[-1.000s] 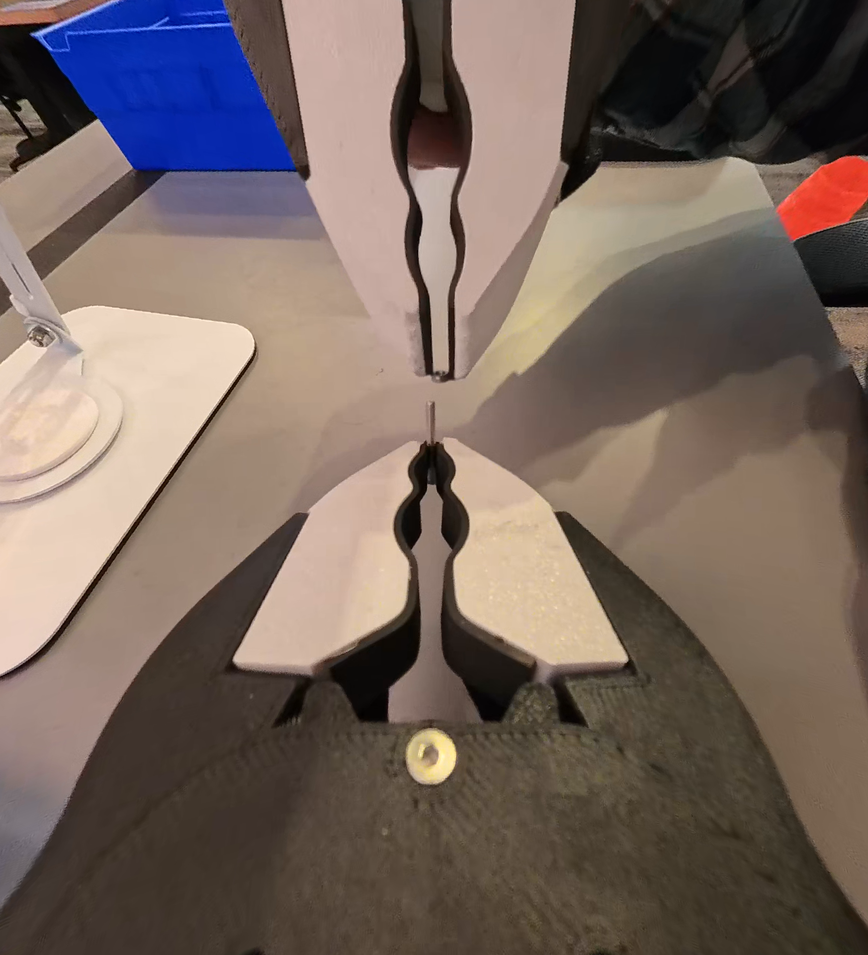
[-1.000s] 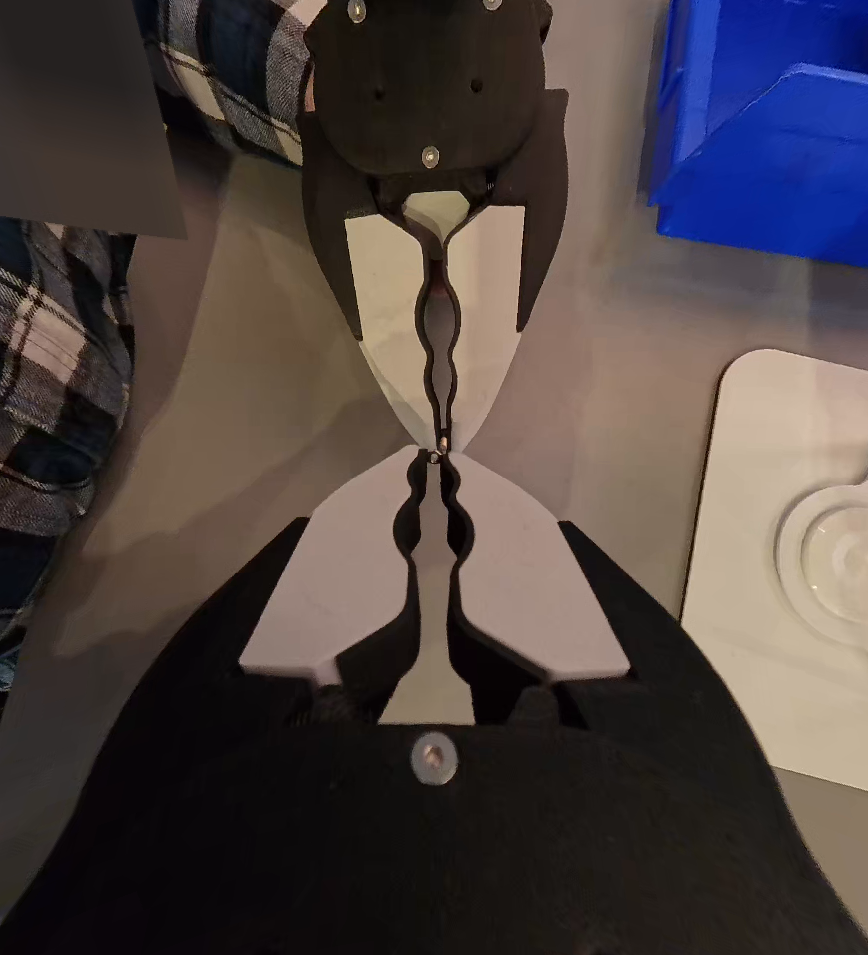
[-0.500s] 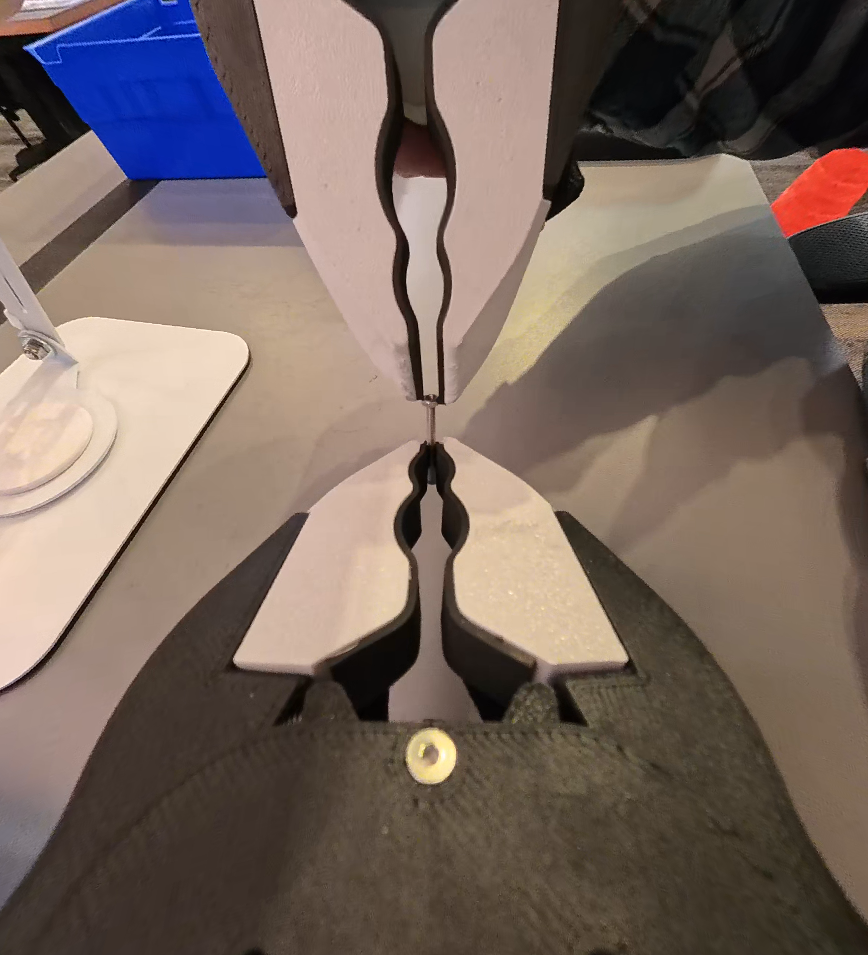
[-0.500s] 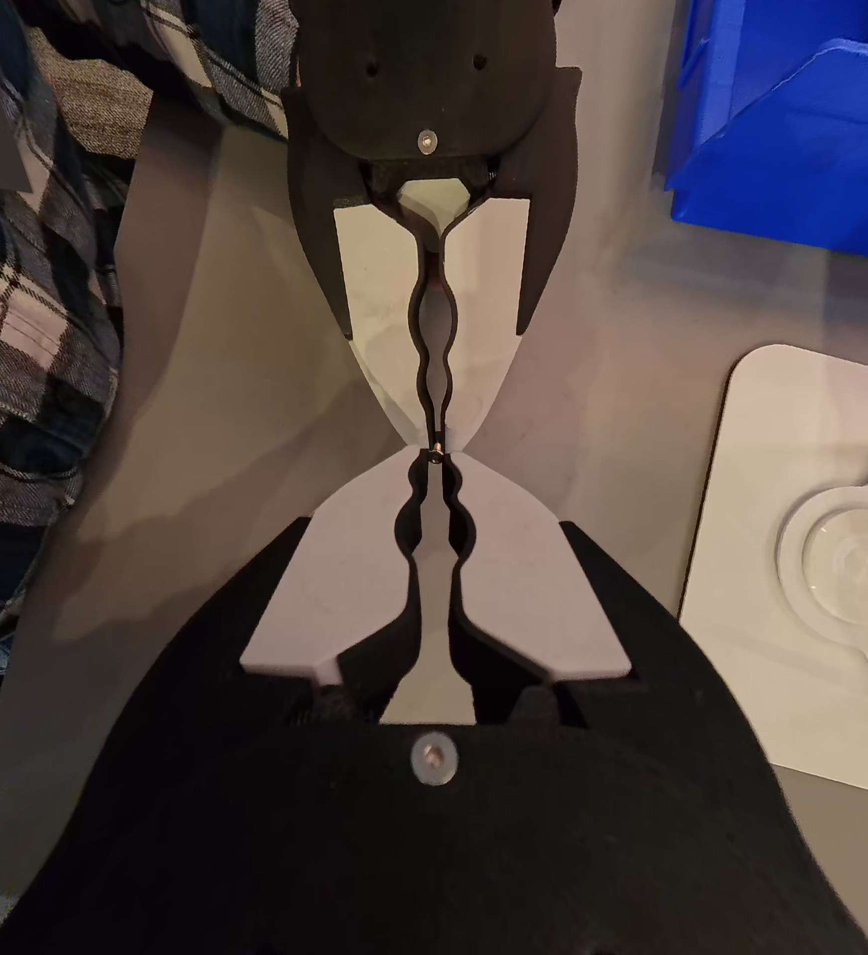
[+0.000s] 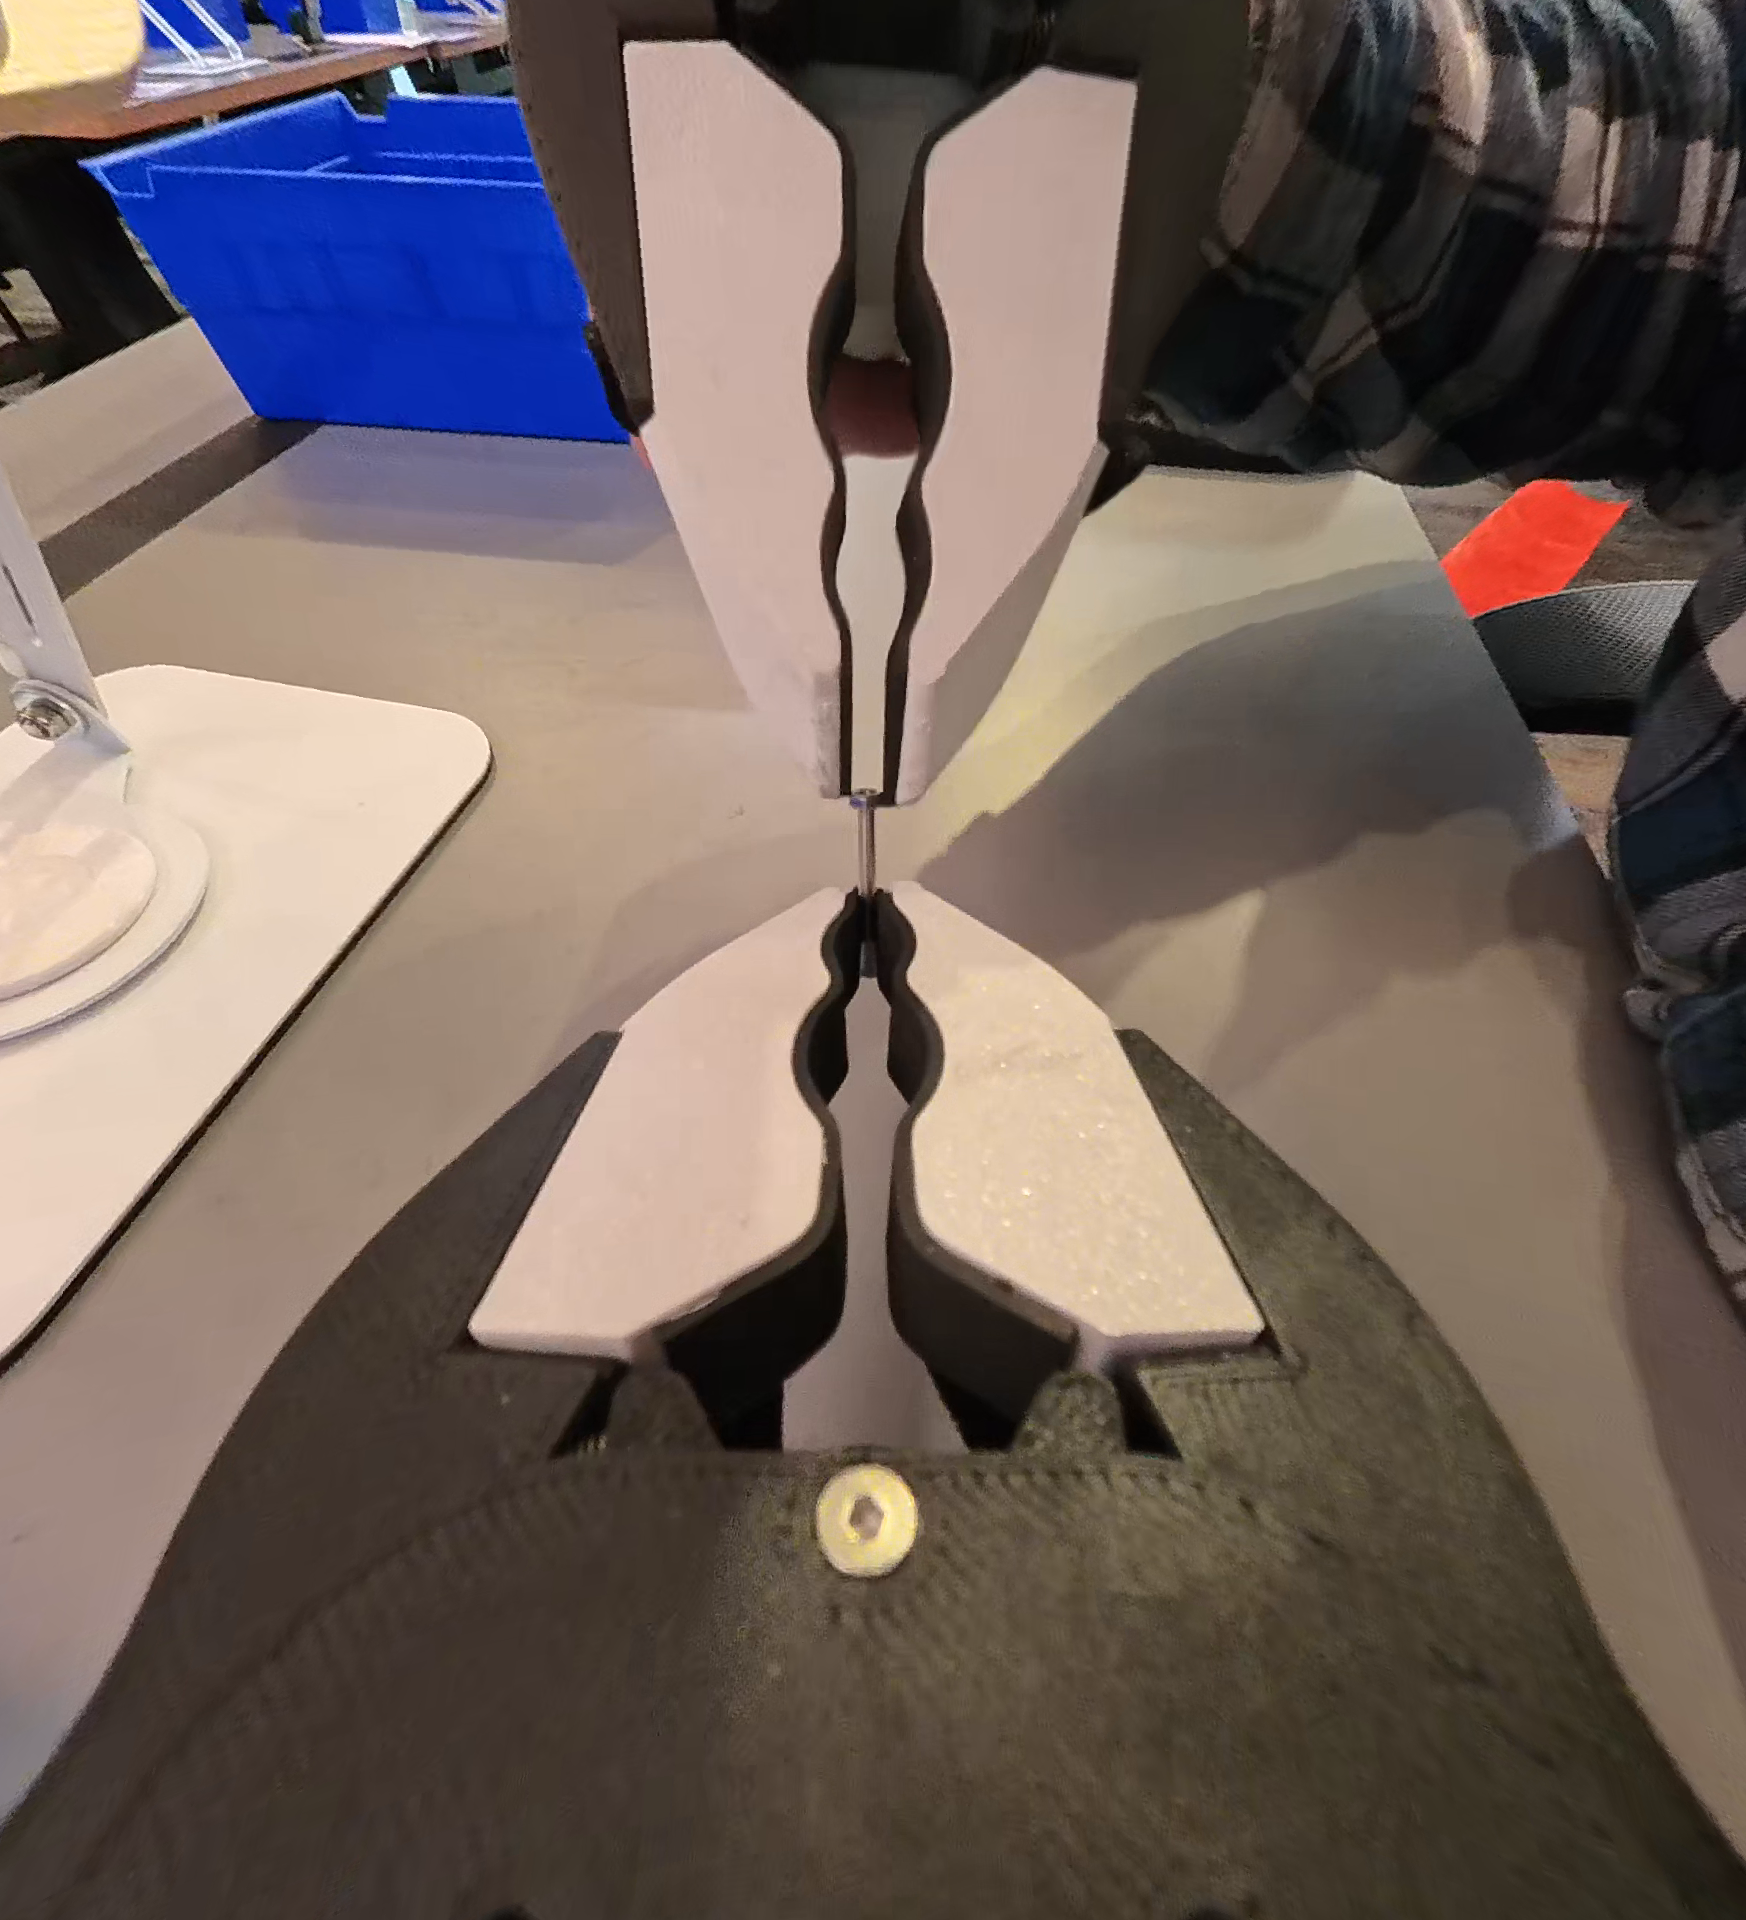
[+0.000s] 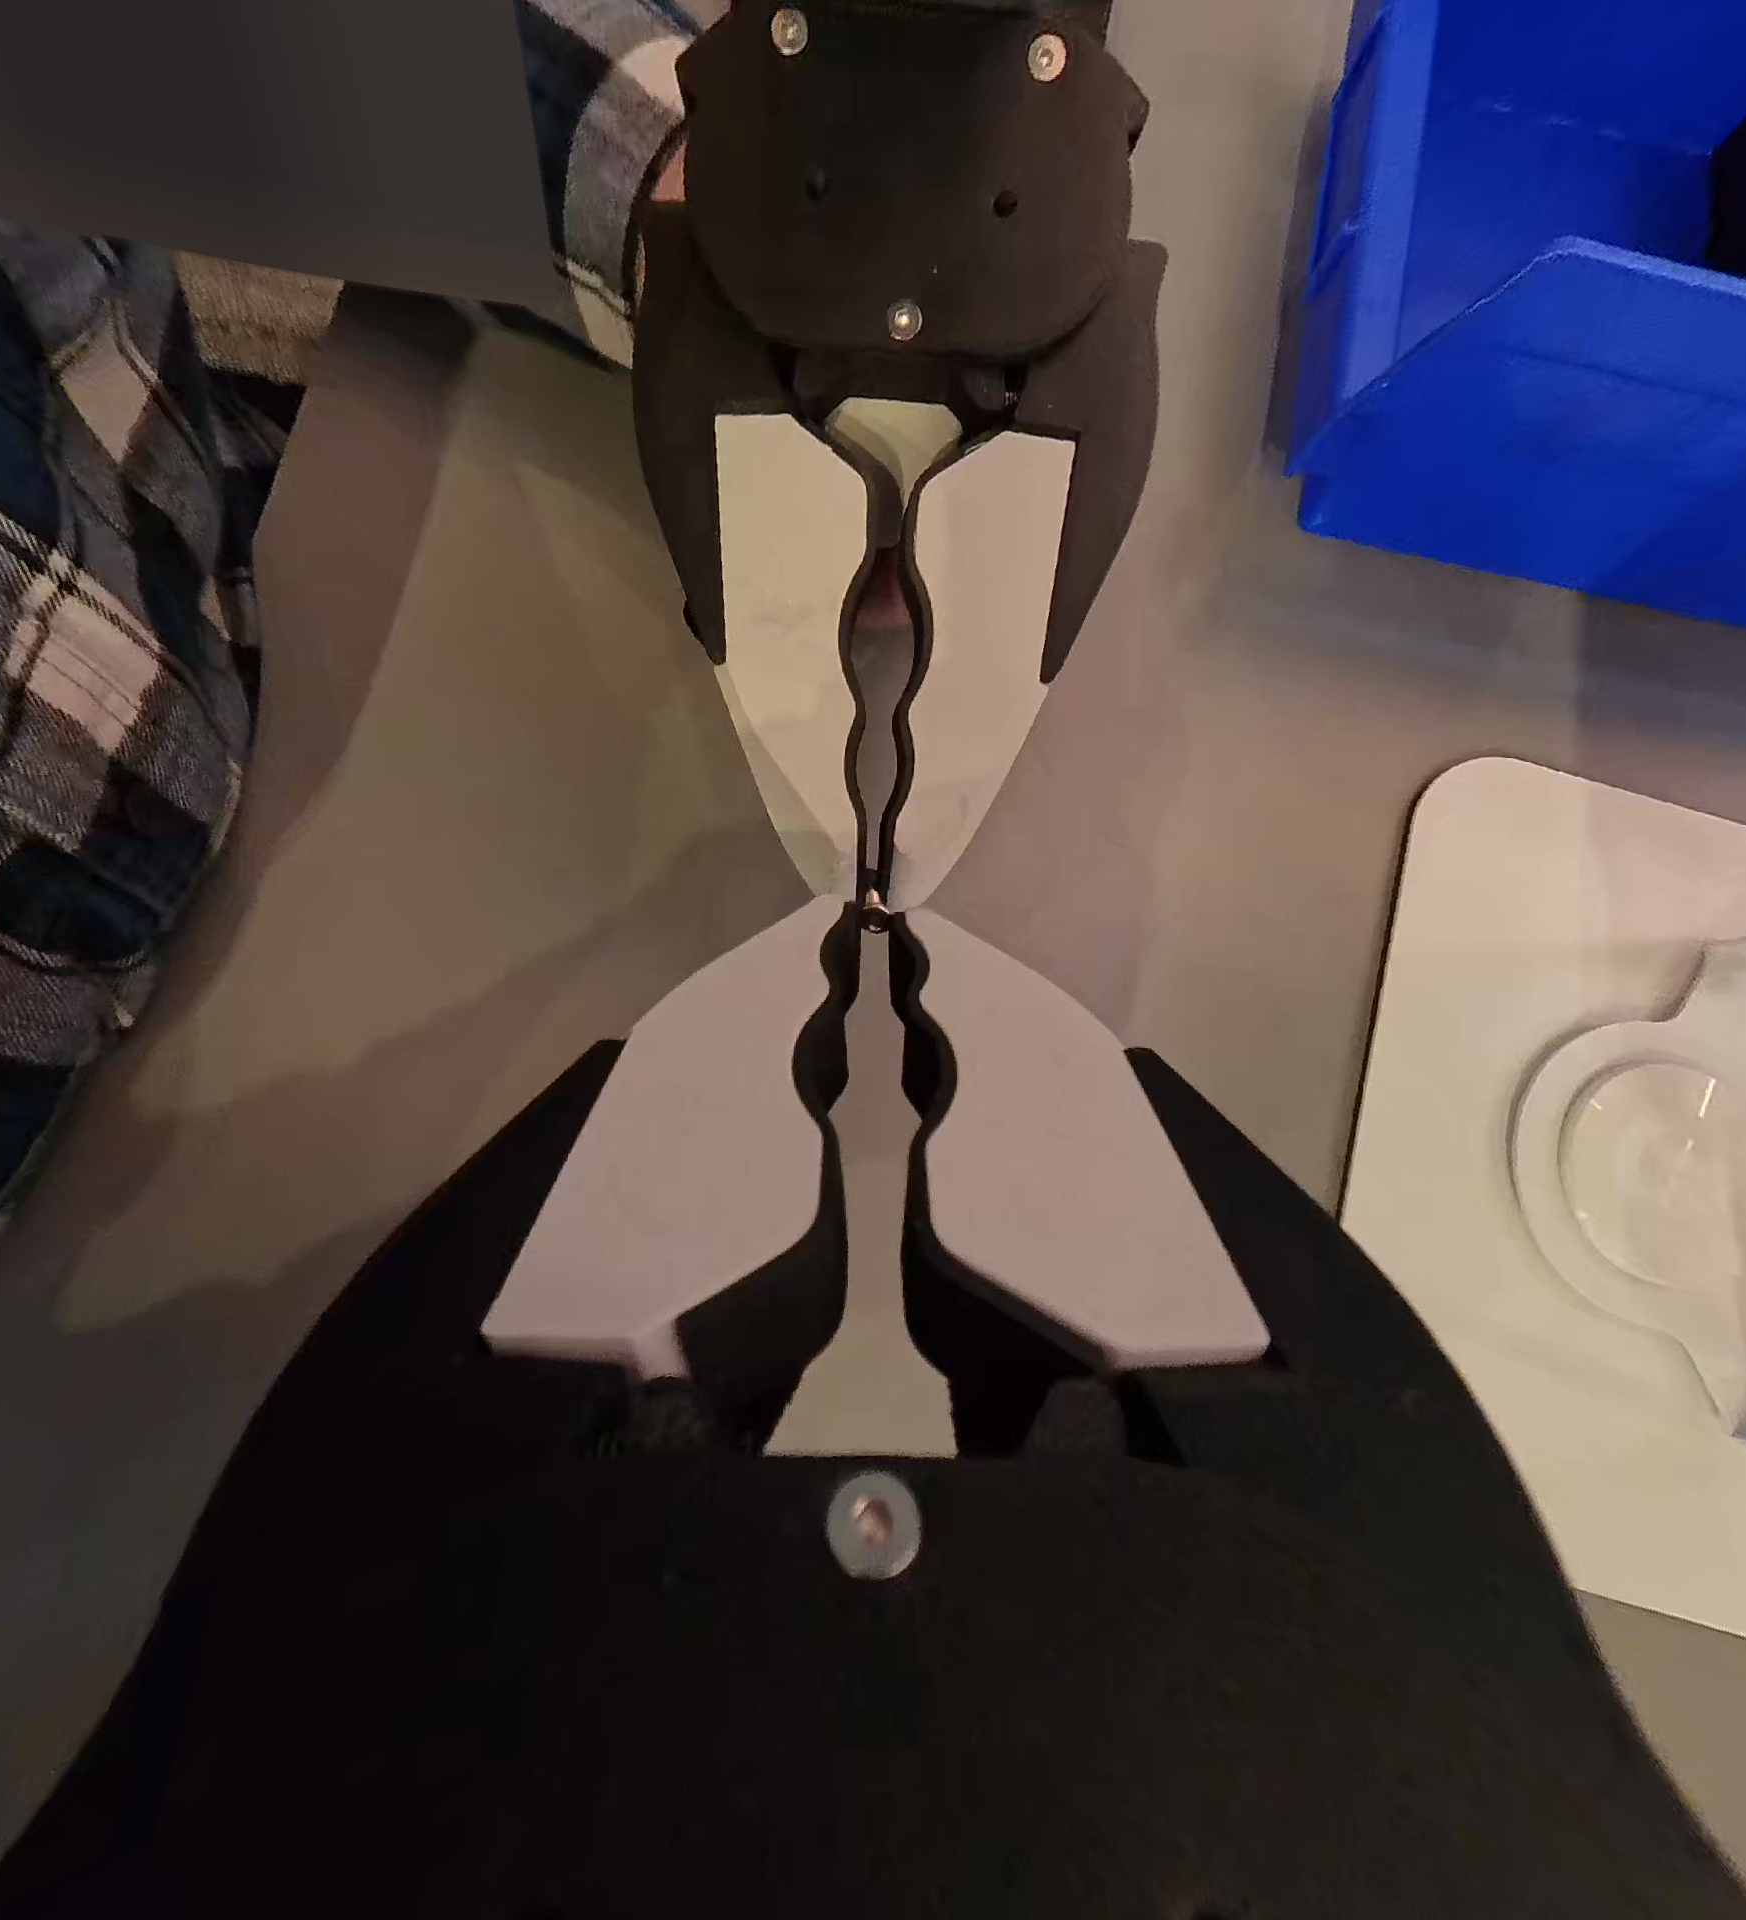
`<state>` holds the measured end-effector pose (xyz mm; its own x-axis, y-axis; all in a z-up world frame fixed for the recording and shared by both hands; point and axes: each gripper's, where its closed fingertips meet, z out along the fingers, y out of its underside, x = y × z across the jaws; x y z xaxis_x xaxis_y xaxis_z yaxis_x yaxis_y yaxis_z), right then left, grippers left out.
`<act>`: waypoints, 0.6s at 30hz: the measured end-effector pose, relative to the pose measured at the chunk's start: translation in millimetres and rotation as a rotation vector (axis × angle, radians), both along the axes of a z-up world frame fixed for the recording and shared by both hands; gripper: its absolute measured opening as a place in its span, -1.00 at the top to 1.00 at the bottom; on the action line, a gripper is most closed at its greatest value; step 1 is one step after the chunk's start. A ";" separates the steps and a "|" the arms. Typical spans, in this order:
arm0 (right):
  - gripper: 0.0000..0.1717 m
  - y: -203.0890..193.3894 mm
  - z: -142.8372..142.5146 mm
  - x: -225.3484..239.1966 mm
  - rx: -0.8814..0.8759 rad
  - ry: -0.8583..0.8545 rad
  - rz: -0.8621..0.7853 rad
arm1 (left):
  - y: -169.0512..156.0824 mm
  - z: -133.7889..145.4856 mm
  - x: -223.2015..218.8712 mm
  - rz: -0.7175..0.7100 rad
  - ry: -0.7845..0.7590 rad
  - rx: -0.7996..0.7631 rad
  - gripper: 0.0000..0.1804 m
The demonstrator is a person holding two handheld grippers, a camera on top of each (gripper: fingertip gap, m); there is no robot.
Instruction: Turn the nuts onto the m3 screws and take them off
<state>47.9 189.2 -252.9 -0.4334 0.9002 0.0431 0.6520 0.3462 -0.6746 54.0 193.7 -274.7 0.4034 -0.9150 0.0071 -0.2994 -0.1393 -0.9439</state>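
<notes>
In the left wrist view my left gripper [image 5: 864, 906] is shut on a thin metal pin [image 5: 864, 854] that sticks out forward from its tips. My right gripper [image 5: 864, 792] faces it from above, tip to tip, and pinches a small dark nut [image 5: 864, 800]. The pin's end meets the nut. In the right wrist view my right gripper [image 6: 874, 923] is shut on the nut [image 6: 875, 918]. The left gripper [image 6: 874, 881] comes from the top, and the pin's end [image 6: 872, 898] touches the nut. Both are held above the grey table [image 5: 557, 644].
A white board [image 5: 256, 831] with a clear lens on a white stand [image 6: 1669, 1174] lies beside the grippers. A blue bin [image 5: 381, 270] stands behind, also in the right wrist view [image 6: 1575, 364]. A person's plaid sleeve [image 6: 69, 675] and a red patch [image 5: 1534, 540] lie by the table's edge. Less than 4 cm separates the two grippers' tips.
The right gripper with the nut moved toward the pin. The gap seen one second ago has closed and the pin's end now meets the nut. Both grasps stayed shut.
</notes>
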 end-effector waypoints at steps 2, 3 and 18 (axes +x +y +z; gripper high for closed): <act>0.94 0.9 2.0 -0.5 -0.011 0.017 -0.011 | 0.7 2.3 -0.2 0.005 -0.015 0.005 0.98; 0.94 1.1 2.7 -0.7 -0.011 0.022 -0.014 | 1.1 3.1 -0.3 0.010 -0.015 0.012 0.98; 0.94 10.6 1.4 1.6 -0.039 0.044 -0.162 | 14.1 2.5 -1.0 0.141 0.110 0.150 0.98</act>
<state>49.5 199.9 -251.4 -0.2812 0.9594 0.0225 0.6669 0.2122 -0.7143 53.0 207.8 -272.2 0.5177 -0.8373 -0.1758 -0.3895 -0.0478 -0.9198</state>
